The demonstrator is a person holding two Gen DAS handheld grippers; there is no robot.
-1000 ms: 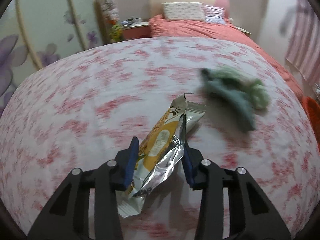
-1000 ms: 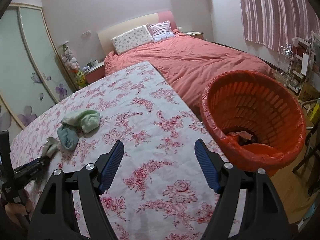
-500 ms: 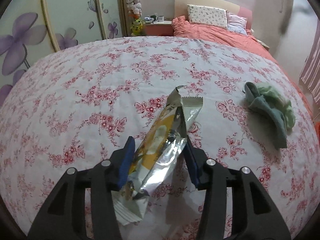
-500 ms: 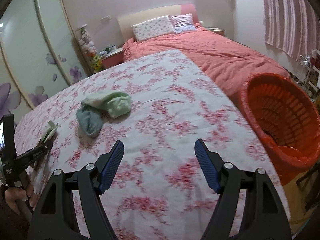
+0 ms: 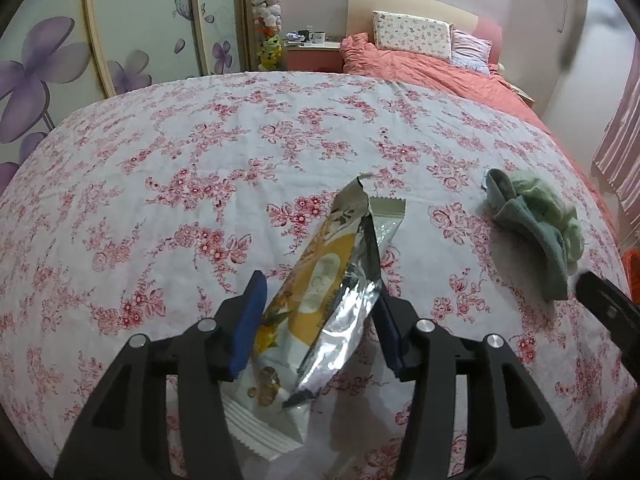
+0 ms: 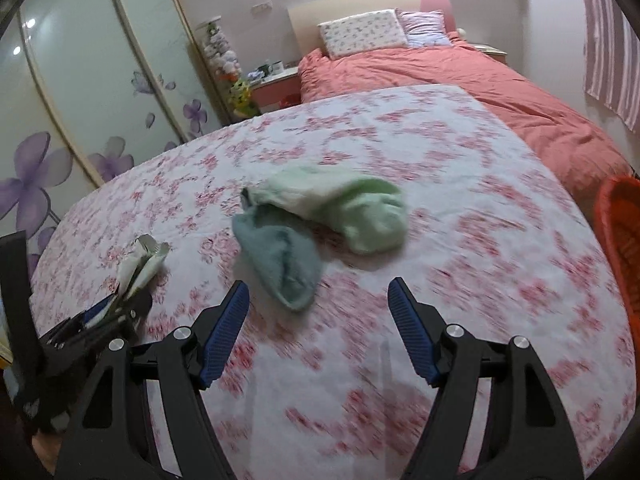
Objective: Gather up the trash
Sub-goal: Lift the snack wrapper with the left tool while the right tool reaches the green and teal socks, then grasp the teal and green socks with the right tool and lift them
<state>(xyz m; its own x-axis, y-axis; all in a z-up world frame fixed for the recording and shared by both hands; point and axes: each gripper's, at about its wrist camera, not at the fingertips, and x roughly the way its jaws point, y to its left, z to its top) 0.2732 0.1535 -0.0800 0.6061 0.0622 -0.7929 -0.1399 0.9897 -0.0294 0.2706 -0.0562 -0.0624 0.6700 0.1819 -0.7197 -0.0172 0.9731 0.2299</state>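
Bedroom furniture rings a table under a white cloth (image 5: 168,184) printed with red roses: a bed with a coral quilt (image 6: 460,76) beyond the table's far edge, sliding wardrobe doors painted with purple flowers (image 5: 44,68) along its left side, and an orange basket (image 6: 620,248) off its right edge.

An opened snack wrapper (image 5: 320,292) lies lengthwise toward the near edge, left of the table's middle. It is yellow and white on its printed face, with silver foil showing where it gapes, a torn flap standing up at its far end and a crimped seal at its near end. The left gripper (image 5: 318,312) straddles it; the blue pads are spreading, the wrapper between them, and the left pad stands clear of the pack while the right pad sits at the foil edge, where contact cannot be judged. A second ago these pads pinched the wrapper more narrowly.

A bundle of soft cloths (image 6: 320,224), pale green over dull teal, lies toward the right edge, well apart from the wrapper. The right gripper (image 6: 318,328) hangs over bare cloth just short of the bundle, jaws wide with nothing between them. A second ago its view held the basket squarely; now only the basket's rim shows at the right.
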